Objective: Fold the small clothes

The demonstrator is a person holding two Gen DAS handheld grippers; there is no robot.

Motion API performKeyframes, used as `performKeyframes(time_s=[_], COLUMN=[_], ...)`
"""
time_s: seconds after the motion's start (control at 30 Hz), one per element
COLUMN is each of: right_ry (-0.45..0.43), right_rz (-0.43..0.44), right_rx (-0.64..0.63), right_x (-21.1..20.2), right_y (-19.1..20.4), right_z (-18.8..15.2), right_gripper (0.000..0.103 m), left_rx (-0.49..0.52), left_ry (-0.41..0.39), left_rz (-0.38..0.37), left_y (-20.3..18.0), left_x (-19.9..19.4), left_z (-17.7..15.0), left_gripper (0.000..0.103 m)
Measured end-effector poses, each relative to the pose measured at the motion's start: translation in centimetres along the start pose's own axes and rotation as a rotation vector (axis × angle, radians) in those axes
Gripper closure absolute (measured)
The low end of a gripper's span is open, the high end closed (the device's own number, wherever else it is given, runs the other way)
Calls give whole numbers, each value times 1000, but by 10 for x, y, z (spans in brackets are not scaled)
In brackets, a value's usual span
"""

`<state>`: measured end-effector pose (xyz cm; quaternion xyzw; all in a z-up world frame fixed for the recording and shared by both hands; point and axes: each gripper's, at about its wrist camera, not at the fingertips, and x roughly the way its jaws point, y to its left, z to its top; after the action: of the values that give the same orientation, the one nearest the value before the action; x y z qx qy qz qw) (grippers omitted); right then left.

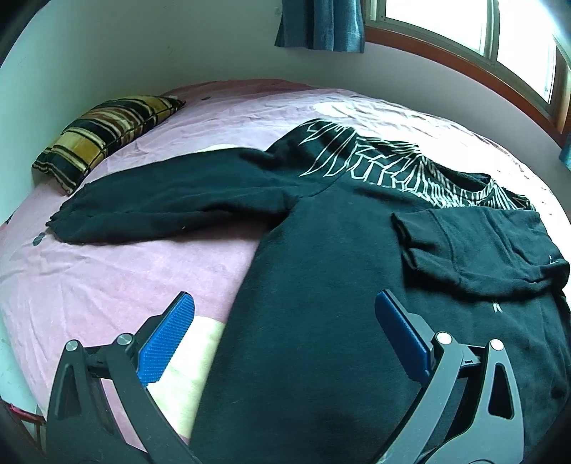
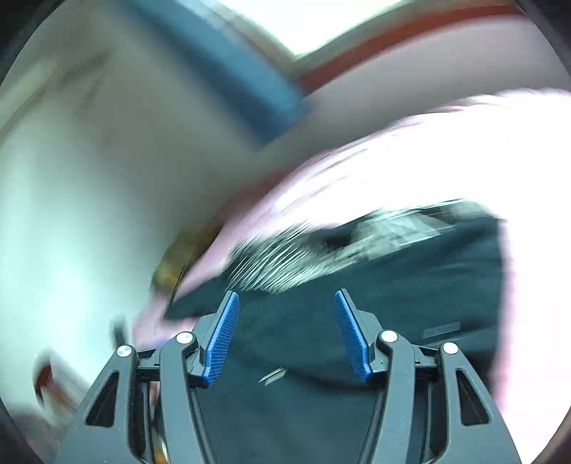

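Bedroom setup here: a bed with a pink sheet (image 1: 117, 271) pushed up against a pale wall, a window with a wooden frame (image 1: 474, 76) behind it and a blue curtain (image 1: 321, 25) hanging down at the window's edge. A yellow-and-black plaid pillow (image 1: 103, 134) sits at the wall end of the bed.

The thing to fold is a black sweatshirt (image 1: 321, 285) with a white line graphic across the upper part, spread flat on the sheet. One sleeve (image 1: 171, 203) stretches straight out from the sweatshirt's body toward the pillow, ending just short of it. The other sleeve (image 1: 474, 250) is already folded in and lies across the body on the window side.

The left gripper (image 1: 285, 303) hangs over the lower part of the sweatshirt with its blue pads spread wide and nothing between them. The sweatshirt's side edge runs right between the two pads: one pad is above bare pink sheet, the other above black fabric. Can't tell if either is actually touching.

The right wrist view is super smeared, but the right gripper (image 2: 285, 296) is clearly spread open too, holding nothing, with the sweatshirt's dark fabric filling the view beneath and ahead of it.
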<state>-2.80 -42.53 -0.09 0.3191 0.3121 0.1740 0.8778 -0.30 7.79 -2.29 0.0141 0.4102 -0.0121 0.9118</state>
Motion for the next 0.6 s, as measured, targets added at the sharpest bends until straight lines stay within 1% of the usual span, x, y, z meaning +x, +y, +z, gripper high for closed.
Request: performKeyframes(time_s=[0.03, 0.07, 0.1, 0.17, 0.2, 0.3, 0.33, 0.4, 0.47, 0.5, 0.53, 0.57, 0.6], right_ry=[-19, -30, -35, -38, -38, -10, -2, 19, 26, 34, 48, 74, 91], right_rz=[-61, -130, -175, -176, -165, -159, -159, -176, -179, -175, -178, -185, -182], right_rx=[92, 166, 227, 340, 379, 426, 417, 359, 356, 354, 346, 339, 341], right_x=[-7, -9, -9, 0, 6, 30, 39, 58, 63, 68, 71, 79, 83], right_y=[-41, -74, -102, -149, -164, -188, -189, -182, -181, -179, -177, -174, -172], right_z=[11, 17, 21, 24, 25, 29, 30, 41, 44, 44, 46, 47, 45], right_gripper=[47, 47, 47, 48, 48, 49, 49, 49, 49, 56, 75, 84, 86], left_rx=[2, 3, 3, 4, 6, 16, 18, 27, 35, 38, 40, 43, 44], left_ry=[-5, -7, -8, -8, -7, 2, 6, 17, 26, 30, 31, 35, 36], left_rz=[-2, -3, -3, -3, -1, 4, 5, 3, -2, -3, -6, -9, -11], left_y=[-4, -6, -9, -15, -18, -27, -29, -35, -41, -43, -46, -49, -51], left_x=[0, -1, -1, -1, -1, 0, 1, 4, 7, 8, 9, 10, 10], left_z=[2, 4, 5, 7, 8, 9, 8, 8, 8, 8, 7, 8, 8], left_gripper=[2, 2, 2, 2, 2, 2, 2, 2, 2, 2, 2, 2, 2])
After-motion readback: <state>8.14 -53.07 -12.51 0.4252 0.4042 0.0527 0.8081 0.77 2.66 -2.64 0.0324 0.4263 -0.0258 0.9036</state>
